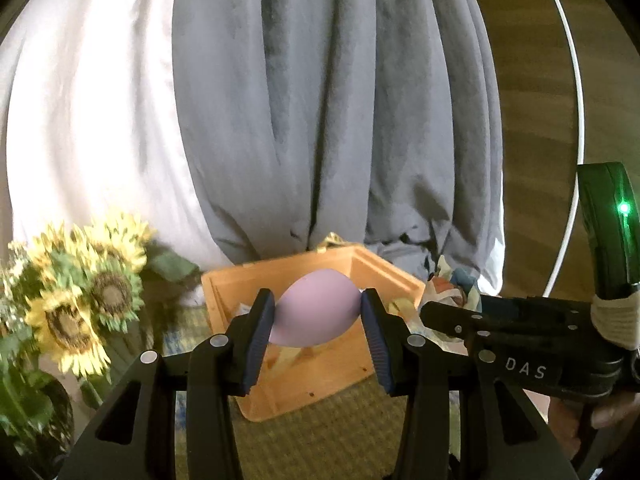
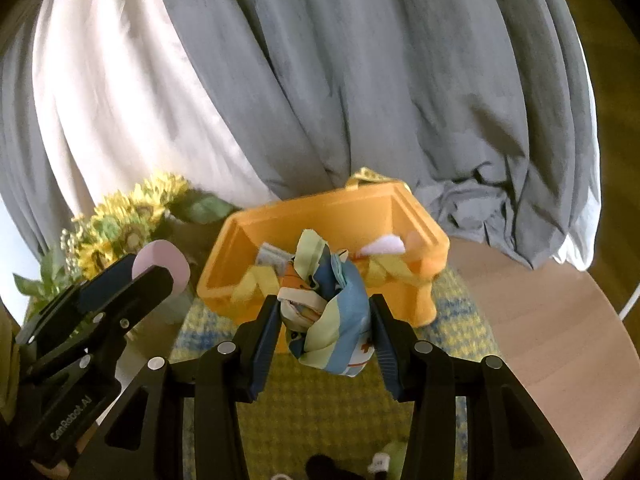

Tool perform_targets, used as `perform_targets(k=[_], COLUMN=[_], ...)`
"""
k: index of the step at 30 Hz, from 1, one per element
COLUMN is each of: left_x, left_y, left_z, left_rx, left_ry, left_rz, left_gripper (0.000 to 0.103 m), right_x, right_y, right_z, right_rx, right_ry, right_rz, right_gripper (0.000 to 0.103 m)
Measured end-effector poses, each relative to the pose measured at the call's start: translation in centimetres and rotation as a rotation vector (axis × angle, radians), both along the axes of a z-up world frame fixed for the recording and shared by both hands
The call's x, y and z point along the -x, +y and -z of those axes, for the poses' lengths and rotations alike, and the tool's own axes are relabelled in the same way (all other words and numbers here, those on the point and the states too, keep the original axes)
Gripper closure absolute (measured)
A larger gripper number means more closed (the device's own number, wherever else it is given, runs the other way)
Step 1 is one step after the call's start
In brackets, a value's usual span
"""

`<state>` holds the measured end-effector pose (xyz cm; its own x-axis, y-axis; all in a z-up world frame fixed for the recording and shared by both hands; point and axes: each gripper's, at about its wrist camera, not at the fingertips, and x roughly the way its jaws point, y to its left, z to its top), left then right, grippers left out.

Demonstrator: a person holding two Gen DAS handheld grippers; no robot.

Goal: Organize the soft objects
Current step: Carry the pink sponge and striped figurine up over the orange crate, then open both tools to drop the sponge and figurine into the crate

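Observation:
My left gripper [image 1: 318,314] is shut on a soft lilac egg-shaped sponge [image 1: 316,308] and holds it over the near side of an orange box [image 1: 384,276]. My right gripper [image 2: 326,320] is shut on a crumpled blue, yellow and white patterned cloth [image 2: 332,316] in front of the same orange box [image 2: 416,216]. The box holds yellow cloth strips [image 2: 384,266] and a pale pink piece [image 2: 384,246]. The left gripper and sponge [image 2: 160,262] show at the left of the right wrist view; the right gripper's body [image 1: 520,328] shows at the right of the left wrist view.
Grey and white curtains [image 1: 320,120] hang right behind the box. Artificial sunflowers [image 1: 80,300] stand to the left. The box sits on a yellow-blue woven mat [image 2: 460,320] on a round wooden table [image 2: 560,340]. A small green soft item [image 2: 394,458] lies near the front edge.

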<state>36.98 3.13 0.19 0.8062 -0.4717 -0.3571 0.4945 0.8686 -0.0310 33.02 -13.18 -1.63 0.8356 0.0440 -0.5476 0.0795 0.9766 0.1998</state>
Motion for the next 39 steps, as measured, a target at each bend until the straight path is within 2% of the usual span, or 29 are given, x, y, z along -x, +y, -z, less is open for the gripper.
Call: perform_targets(k=[9,19,30,39], left_x=[-2.2,-5.0,-8.7,-12.1], left_y=[-0.2,-0.5,-1.8,-3.0], left_z=[-1.6,-2.6,-1.6,0.4], left_rx=[0.004,-0.001,-0.041,-0.081], left_ry=[-0.034,-0.054,-0.029,0.02], left_rz=[-0.039,-0.071,-0.107,-0.127], left_gripper=[0.059,0.059,0.059,0.059], right_x=[-2.1,-5.0,-8.8,-12.5], right_y=[-0.7,-1.6,-2.7,-3.8], right_z=[-1.8,-2.4,-1.8,0.1], right_rx=[-0.013,-0.009,-0.003,-0.009], right_ry=[-0.069,-0.092,-0.078,-0.023], right_rz=[0.023,0.015,0.006,-0.006], right_gripper=[0.058,0.058,0.057,0.057])
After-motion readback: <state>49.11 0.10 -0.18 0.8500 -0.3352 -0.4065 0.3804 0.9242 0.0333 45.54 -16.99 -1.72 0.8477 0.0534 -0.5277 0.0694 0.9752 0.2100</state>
